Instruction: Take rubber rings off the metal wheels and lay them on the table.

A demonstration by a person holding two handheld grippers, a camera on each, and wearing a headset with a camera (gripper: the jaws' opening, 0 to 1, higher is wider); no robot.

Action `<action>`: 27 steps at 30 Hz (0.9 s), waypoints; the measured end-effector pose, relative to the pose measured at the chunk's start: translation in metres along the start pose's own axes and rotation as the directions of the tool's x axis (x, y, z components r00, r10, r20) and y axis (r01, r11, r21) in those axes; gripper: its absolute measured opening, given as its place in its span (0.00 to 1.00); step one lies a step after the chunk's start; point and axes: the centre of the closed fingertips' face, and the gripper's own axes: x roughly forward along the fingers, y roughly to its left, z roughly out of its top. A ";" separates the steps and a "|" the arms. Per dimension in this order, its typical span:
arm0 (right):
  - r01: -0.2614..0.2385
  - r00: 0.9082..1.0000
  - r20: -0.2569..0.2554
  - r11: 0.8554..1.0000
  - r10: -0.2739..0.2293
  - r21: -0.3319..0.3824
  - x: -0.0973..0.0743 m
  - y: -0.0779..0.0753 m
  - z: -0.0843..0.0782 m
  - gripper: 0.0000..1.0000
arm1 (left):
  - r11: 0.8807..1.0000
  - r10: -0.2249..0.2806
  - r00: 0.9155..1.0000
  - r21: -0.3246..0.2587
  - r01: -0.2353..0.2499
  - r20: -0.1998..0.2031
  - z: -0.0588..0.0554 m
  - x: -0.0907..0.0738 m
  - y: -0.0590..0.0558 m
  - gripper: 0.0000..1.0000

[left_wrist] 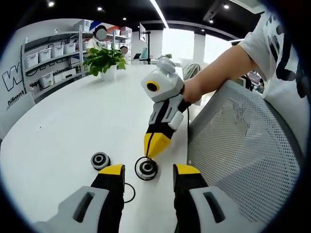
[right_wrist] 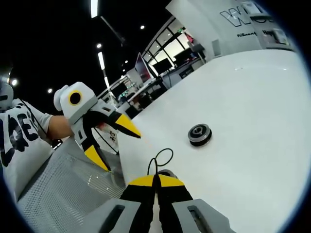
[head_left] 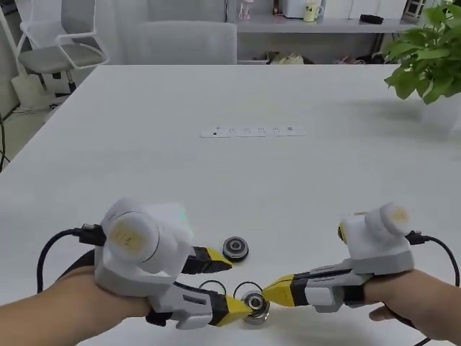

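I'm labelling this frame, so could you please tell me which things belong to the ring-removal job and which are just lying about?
Job in hand:
near metal wheel
far metal wheel
pinched rubber ring, held in the shut right tool
loose rubber ring, beside the open left tool

Just lying about:
power strip
potted plant
chair
mug

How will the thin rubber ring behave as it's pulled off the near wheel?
Probably floppy: the rubber ring is a thin black loop bowing up from the shut right gripper. Likely very light, so it may cling to the jaws on release. The near wheel, lying flat and unclamped, may slide along.
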 end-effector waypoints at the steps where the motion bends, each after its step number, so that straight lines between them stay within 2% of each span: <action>1: 0.000 1.000 0.001 1.000 0.000 -0.001 0.000 0.000 0.001 0.00 | 1.000 0.002 1.000 -0.001 -0.002 0.004 0.000 -0.002 0.000 0.38; 7: -0.001 1.000 0.003 1.000 0.001 -0.003 0.000 0.002 0.005 0.00 | 1.000 0.016 0.999 -0.018 -0.015 0.030 0.003 -0.014 0.000 0.46; 14: -0.007 1.000 0.012 1.000 0.007 -0.011 0.000 0.005 0.013 0.00 | 0.999 0.043 0.998 -0.027 -0.042 0.047 0.000 -0.031 0.003 0.49; 27: -0.022 1.000 0.008 0.999 0.022 -0.033 0.013 0.010 0.027 0.00 | 0.990 0.129 0.990 -0.056 -0.125 0.062 -0.011 -0.057 0.022 0.53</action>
